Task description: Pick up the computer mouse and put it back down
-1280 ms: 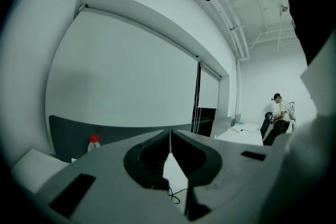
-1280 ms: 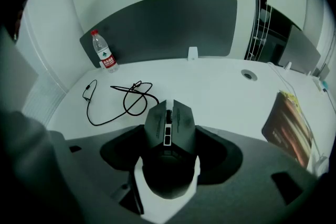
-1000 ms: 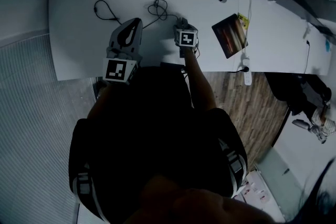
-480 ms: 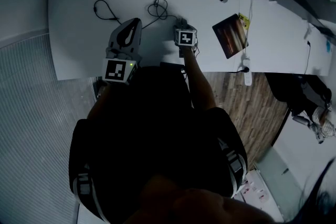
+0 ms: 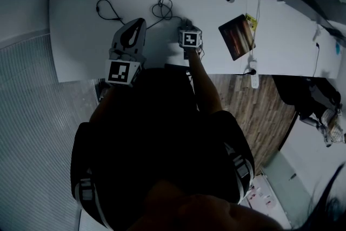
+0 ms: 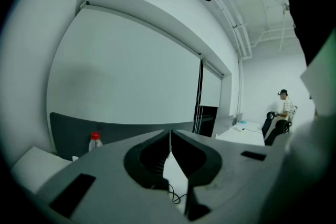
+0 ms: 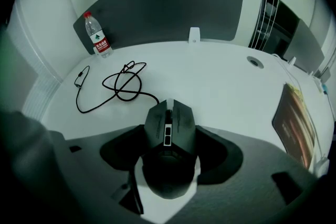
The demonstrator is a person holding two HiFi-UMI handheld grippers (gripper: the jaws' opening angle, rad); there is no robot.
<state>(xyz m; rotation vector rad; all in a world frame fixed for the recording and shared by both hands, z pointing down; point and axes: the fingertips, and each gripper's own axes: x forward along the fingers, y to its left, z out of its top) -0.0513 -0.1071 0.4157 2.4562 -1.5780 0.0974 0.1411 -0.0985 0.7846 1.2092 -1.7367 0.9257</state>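
Jaws on your right gripper (image 7: 169,136) clamp the one computer mouse (image 7: 169,120); left gripper (image 6: 170,136) jaws sit closed, empty, left of it; nothing has moved.

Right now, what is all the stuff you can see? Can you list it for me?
Desk: 1, white, under everything.
Mouse: 1, black, between the right gripper's jaws.
Cable: 1, black, looped beyond the mouse.
Bottle: 1, clear with a red cap, desk's far left corner.
Flat pad: 1, dark, desk's right side.
Power strip: 1, white, desk's near edge.
Person: 1, light shirt, seated far off.
Left gripper: 1, grey, shut and empty.
Right gripper: 1, grey, shut on the mouse.
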